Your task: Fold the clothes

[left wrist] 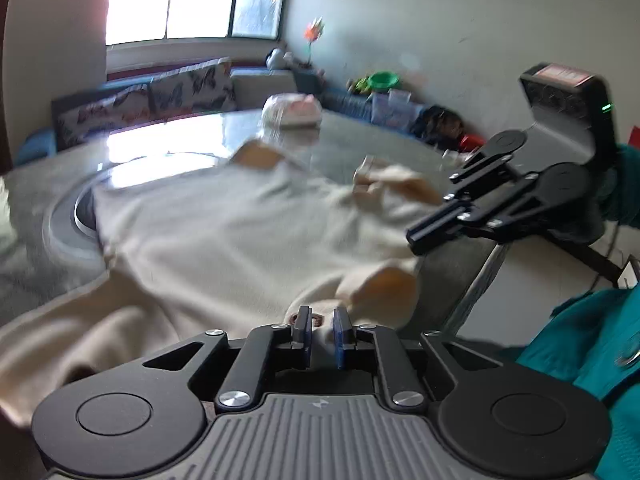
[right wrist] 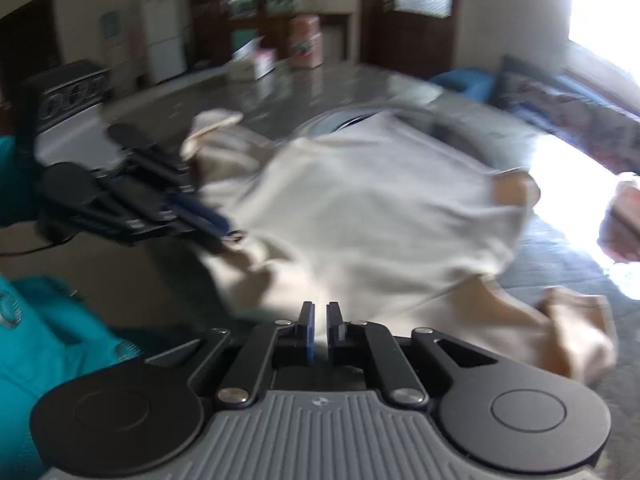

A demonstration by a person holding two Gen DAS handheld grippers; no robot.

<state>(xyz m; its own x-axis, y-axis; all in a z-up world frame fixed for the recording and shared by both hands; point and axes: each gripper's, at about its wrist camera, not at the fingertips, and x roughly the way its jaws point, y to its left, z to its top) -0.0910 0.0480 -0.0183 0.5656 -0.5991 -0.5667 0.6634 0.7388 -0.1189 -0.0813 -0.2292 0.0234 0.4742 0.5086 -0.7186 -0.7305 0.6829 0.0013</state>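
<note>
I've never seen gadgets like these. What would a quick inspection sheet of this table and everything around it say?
Surface: round grey table, glossy, with an inset ring under the cloth.
Job's things: cream garment spread out and rumpled, one edge hanging off the near side.
Clutter: folded pale bundle at the far edge; pink tin and small box.
Grippers: left gripper pinching the garment's near edge; right gripper nearly closed on cream cloth. Image blurred.
Cables: dark cord beside the right gripper.
Surroundings: bright window, patterned cushions, white fridge.
</note>
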